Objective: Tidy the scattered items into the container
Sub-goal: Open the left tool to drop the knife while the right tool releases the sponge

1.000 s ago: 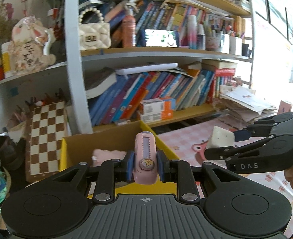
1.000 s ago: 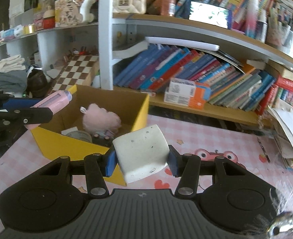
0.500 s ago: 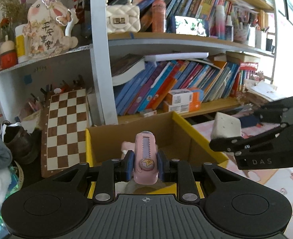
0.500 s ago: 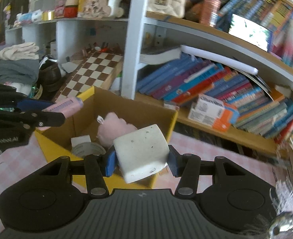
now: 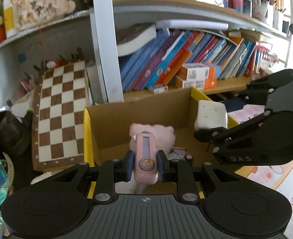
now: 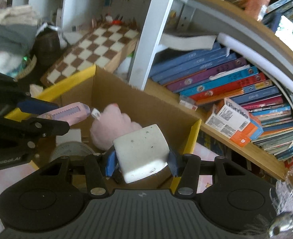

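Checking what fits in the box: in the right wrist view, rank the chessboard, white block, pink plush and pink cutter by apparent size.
1. Chessboard
2. White block, inflated by nearness
3. Pink plush, partly hidden, so unsure against the block
4. Pink cutter

Yellow-rimmed brown cardboard box, pink fluffy toy inside; pink utility knife, speckled white block, brown-and-white chessboard.
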Action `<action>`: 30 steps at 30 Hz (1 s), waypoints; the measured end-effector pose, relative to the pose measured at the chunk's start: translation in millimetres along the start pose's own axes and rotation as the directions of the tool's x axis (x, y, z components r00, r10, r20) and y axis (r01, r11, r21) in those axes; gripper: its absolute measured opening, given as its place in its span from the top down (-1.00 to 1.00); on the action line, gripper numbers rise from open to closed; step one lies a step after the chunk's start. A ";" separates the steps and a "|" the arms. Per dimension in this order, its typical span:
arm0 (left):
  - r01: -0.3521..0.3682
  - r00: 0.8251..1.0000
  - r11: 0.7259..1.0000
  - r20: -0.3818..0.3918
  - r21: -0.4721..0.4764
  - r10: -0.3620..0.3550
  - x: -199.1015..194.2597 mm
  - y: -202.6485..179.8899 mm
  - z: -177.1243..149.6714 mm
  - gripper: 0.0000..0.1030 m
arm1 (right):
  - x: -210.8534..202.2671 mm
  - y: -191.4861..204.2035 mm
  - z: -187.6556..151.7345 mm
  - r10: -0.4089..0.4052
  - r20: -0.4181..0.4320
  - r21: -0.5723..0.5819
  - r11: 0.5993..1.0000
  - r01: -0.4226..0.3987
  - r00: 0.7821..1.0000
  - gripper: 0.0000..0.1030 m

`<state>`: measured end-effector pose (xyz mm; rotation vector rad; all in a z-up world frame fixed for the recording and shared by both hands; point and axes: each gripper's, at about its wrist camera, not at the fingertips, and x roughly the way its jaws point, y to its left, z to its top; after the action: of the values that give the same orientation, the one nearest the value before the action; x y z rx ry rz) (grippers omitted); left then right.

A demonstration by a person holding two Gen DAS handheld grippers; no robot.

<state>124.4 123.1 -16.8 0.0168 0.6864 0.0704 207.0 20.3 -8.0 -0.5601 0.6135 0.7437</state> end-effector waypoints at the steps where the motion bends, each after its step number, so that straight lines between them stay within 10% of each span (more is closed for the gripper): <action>1: 0.001 1.000 1.000 -0.010 -0.003 -0.001 3.3 0.6 -0.2 0.55 | 4.5 -0.3 -0.5 0.007 -0.015 -0.005 1.000 -0.007 1.000 0.05; 24: 0.020 0.994 0.999 -0.107 -0.035 -0.024 47.8 5.9 3.7 0.53 | 50.6 1.2 -6.9 0.103 -0.158 -0.040 0.993 -0.111 0.982 -0.01; 30: 0.024 0.996 0.998 -0.085 -0.051 -0.029 42.2 8.1 5.7 -0.06 | 44.4 -0.2 -5.5 0.063 -0.120 -0.061 0.996 -0.071 0.991 -0.46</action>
<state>160.2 134.1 -38.7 -0.0431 0.7707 0.0628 231.3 36.3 -42.0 -0.6493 0.7228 0.8002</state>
